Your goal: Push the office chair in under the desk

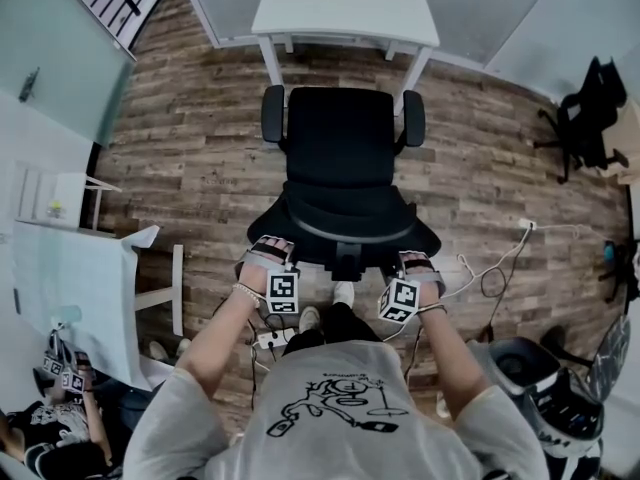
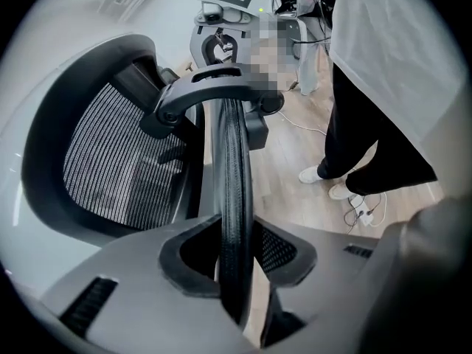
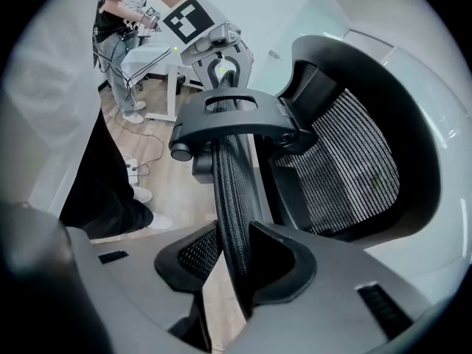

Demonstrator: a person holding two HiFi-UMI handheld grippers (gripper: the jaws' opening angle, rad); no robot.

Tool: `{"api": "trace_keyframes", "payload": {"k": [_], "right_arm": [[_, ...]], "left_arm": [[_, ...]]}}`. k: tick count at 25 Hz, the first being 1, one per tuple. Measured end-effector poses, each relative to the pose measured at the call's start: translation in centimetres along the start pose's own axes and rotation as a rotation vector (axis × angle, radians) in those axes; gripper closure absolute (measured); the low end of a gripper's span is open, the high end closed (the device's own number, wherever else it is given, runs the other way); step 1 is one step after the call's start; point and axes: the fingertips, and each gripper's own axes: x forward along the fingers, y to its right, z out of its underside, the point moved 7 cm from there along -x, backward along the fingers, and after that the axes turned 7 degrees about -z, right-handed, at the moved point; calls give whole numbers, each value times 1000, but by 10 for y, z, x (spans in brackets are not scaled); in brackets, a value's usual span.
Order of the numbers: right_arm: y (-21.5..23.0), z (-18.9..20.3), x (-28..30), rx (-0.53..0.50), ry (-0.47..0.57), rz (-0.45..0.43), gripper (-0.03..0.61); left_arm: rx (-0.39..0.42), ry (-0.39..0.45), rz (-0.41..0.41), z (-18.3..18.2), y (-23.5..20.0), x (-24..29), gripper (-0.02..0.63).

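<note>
Shirt (image 1: 330,408) and both forearms fill the bottom of the head view, and the wood floor (image 1: 190,168) spreads out ahead. At the far wall stands the white tabletop (image 1: 345,8). The black chair (image 1: 340,148) sits just in front of it, seat facing in, close to the tabletop but not yet under it.

Most likely to go wrong is the fit. The armrests (image 1: 273,114) look about as far apart as the two legs (image 1: 272,63), so a push that drifts to one side would probably catch an armrest on a leg. Whether the armrests clear the tabletop's underside cannot be judged from above. The hold is also high on the backrest (image 1: 345,230), so a hard shove may tip it forward or recline it instead of rolling the base. A thin rim may slip in the jaws if the two hands push unevenly. A power strip (image 1: 272,338) lies by the person's feet and a white cable (image 1: 497,268) loops to the right. Either could snag a step forward.

Both pairs of jaws are clenched on the backrest's top rim. The left gripper (image 2: 237,264) holds near the rim's left end and the right gripper (image 3: 240,260) near its right end. In each gripper view the rim runs straight up through the gap with a pad pressed on either face. The seat and tabletop lie ahead of the jaws and below them.
</note>
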Motion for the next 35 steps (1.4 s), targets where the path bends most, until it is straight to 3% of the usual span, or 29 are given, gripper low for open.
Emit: {"api": "trace_keyframes", "payload": {"k": [16, 35], "right_arm": [[65, -5, 22, 19, 17, -28, 439], [121, 16, 36, -6, 28, -34, 439]], "left_arm": [[-35, -47, 4, 16, -56, 38, 506], [-101, -73, -7, 5, -98, 77, 506]]}}
